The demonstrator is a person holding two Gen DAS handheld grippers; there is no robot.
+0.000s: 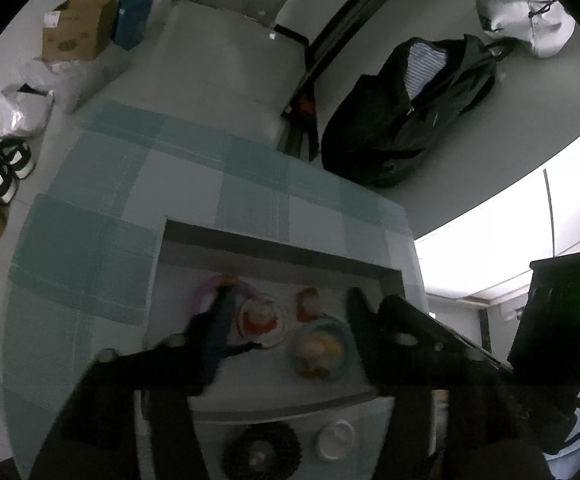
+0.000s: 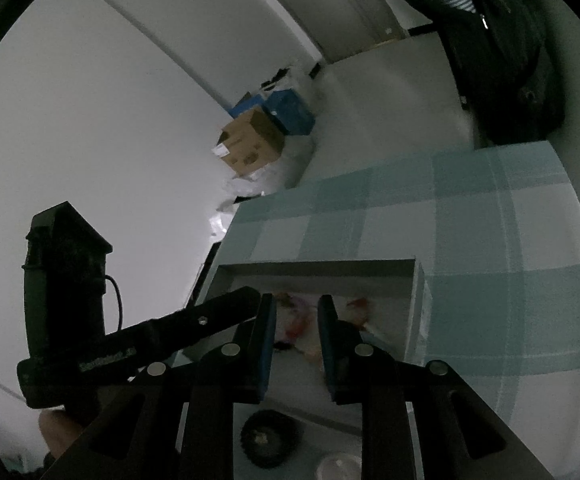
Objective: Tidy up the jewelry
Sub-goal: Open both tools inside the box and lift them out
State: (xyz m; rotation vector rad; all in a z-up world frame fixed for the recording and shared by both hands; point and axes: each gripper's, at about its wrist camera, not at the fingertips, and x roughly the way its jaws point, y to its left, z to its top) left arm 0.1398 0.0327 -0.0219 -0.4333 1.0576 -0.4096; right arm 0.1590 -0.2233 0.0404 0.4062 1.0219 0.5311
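Note:
A grey open box [image 1: 273,246] sits on a teal checked tablecloth [image 1: 101,240]. Inside lie several pieces: a purple ring-shaped bangle [image 1: 205,290], a clear bangle with red-orange pieces [image 1: 259,318], a small red piece [image 1: 308,304] and a bluish bangle with yellow-orange pieces [image 1: 322,348]. My left gripper [image 1: 290,300] is open above the box, its fingers [image 1: 221,320] straddling the pieces. In the right wrist view my right gripper [image 2: 296,312] is open over the same box [image 2: 318,272], holding nothing, with blurred jewelry [image 2: 302,324] between its fingers [image 2: 265,340].
A black toothed round piece [image 1: 263,454] and a white round lid [image 1: 336,440] lie in front of the box. The left gripper body [image 2: 65,308] shows at the left of the right view. Cardboard boxes [image 1: 77,28], bags and a dark jacket [image 1: 406,116] lie beyond the table.

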